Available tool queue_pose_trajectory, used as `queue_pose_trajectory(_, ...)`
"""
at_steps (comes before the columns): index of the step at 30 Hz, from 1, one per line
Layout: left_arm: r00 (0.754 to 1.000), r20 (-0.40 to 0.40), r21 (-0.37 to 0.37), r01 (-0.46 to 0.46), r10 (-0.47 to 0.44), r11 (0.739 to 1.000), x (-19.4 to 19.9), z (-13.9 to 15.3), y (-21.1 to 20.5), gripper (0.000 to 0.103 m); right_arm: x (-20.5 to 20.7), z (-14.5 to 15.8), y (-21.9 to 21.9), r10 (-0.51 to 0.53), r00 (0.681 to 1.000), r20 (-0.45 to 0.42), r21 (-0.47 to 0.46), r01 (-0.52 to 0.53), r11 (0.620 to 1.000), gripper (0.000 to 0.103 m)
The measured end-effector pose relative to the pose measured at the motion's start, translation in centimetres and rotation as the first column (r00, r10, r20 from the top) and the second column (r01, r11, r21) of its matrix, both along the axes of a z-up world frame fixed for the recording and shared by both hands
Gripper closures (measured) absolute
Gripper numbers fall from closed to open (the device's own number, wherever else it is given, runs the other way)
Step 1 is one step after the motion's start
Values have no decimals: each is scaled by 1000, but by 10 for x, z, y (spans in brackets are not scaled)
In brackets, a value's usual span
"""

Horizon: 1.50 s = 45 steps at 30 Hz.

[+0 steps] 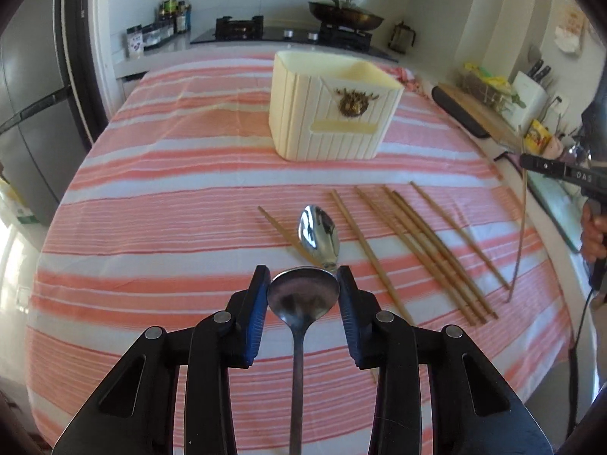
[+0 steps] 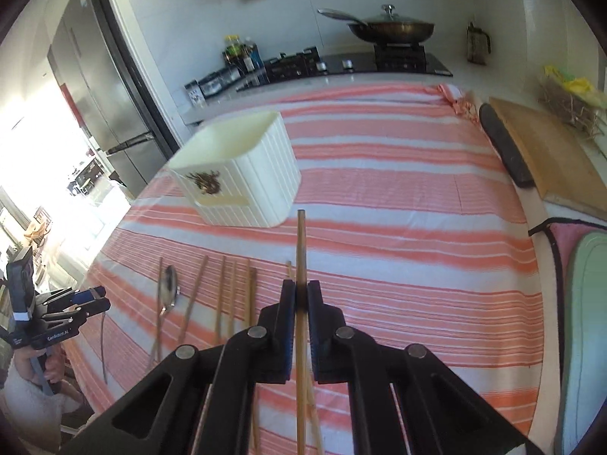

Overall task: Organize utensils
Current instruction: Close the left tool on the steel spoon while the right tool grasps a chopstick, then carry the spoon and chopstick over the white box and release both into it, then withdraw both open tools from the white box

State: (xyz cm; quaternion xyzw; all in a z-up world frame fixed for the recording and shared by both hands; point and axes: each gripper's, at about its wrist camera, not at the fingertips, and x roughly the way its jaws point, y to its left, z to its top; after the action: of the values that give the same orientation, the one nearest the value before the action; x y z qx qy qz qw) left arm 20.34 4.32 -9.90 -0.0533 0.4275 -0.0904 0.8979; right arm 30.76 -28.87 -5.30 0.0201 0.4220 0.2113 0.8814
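Observation:
My left gripper (image 1: 303,277) is shut on the bowl of a dark metal spoon (image 1: 301,299), whose handle hangs down toward the camera. A second, shiny spoon (image 1: 318,232) lies on the striped cloth just beyond it, across a chopstick. Several wooden chopsticks (image 1: 425,246) lie in a fan to the right. My right gripper (image 2: 301,289) is shut on a single chopstick (image 2: 301,242) that points up toward the cream utensil holder (image 2: 242,167). The holder (image 1: 334,110) stands upright at the far middle of the table, and it looks empty.
The table (image 2: 398,197) wears a pink and white striped cloth. A wooden cutting board (image 2: 550,159) and a green mat (image 2: 584,322) lie along the right edge. A stove with a lidded wok (image 2: 394,28) stands behind, a fridge (image 2: 98,87) to the left. A person's hand (image 1: 593,235) holds the right gripper's handle.

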Motion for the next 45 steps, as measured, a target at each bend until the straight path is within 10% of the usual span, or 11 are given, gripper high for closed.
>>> queue_pose_trajectory(9,993,119,-93,17,-5,996,-11,62,20,67,-48,67,12,5,977,213,25,-11,1000,96)
queue_pose_trajectory(25,921,384,-141,-10,64,990,115,200,19,67,44,174,88,-16,890,456,48,-7,999,96)
queue_pose_trajectory(28,903,415,-165,-47,112,985,146,189,12,67,61,173,104,-32,859,510,60,1,998,96)
queue_pose_trajectory(32,930,339,-158,-92,141,983,192,152,0,67,92,141,122,-36,894,447,41,20,999,96)
queue_pose_trajectory(37,981,148,-153,-99,122,983,228,96,-5,67,137,78,121,-71,983,169,80,58,995,96)
queue_pose_trajectory(42,990,76,-118,-105,115,987,227,61,-6,66,158,37,113,-102,994,27,98,98,990,93)
queue_pose_trajectory(45,988,73,-156,-122,134,980,212,56,3,37,152,32,109,-99,995,32,113,95,989,86)
